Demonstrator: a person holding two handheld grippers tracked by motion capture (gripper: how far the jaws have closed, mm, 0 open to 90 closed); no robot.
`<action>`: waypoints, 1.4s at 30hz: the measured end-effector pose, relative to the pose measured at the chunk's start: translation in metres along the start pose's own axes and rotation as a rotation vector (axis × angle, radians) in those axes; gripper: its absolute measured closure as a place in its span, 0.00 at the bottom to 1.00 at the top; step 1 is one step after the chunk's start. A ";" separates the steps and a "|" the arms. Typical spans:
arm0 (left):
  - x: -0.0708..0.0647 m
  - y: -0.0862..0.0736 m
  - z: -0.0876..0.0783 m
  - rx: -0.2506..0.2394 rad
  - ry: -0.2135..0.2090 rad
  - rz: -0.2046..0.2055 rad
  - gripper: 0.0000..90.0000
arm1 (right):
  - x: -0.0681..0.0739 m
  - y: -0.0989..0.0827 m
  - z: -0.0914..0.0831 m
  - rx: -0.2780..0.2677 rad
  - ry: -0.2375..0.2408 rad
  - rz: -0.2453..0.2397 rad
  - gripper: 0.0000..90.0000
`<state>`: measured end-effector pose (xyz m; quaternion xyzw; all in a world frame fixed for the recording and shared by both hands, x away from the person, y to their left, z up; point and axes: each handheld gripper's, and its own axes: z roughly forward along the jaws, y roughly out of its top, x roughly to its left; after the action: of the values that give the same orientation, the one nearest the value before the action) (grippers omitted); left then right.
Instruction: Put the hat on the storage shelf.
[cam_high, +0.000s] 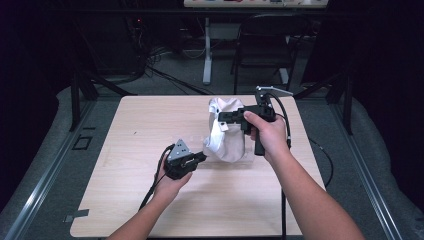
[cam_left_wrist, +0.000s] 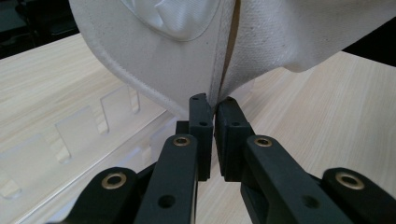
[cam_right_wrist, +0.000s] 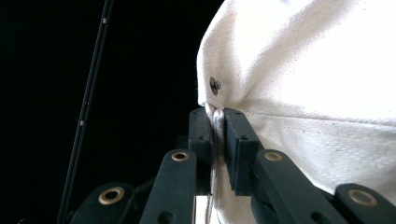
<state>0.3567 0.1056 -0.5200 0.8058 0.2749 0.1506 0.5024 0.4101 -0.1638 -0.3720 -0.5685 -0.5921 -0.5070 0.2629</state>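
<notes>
With both the left tongs (cam_left_wrist: 214, 105) and right tongs (cam_right_wrist: 217, 114) clamped on the white cloth bag (cam_high: 225, 132), we should keep it taut while lowering it onto the desk (cam_high: 150, 125).

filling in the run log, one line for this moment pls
left gripper: shut on white canvas cap | right gripper: shut on cap | cap: lifted above light wooden table, clear plastic rack below

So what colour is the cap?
Cream-white cap, best in the right gripper view.
</notes>
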 end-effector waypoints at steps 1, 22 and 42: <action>0.000 0.000 0.000 0.000 0.000 0.000 0.96 | 0.000 0.000 0.000 0.000 0.000 0.000 0.92; -0.002 -0.018 0.010 0.067 0.044 -0.159 0.96 | -0.005 -0.004 0.003 -0.009 -0.107 -0.094 0.92; 0.002 -0.026 0.013 0.092 0.025 -0.185 0.95 | -0.019 -0.007 0.008 -0.048 -0.203 -0.179 0.92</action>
<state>0.3570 0.1061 -0.5496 0.7973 0.3611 0.1007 0.4730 0.4094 -0.1630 -0.3939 -0.5681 -0.6516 -0.4823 0.1417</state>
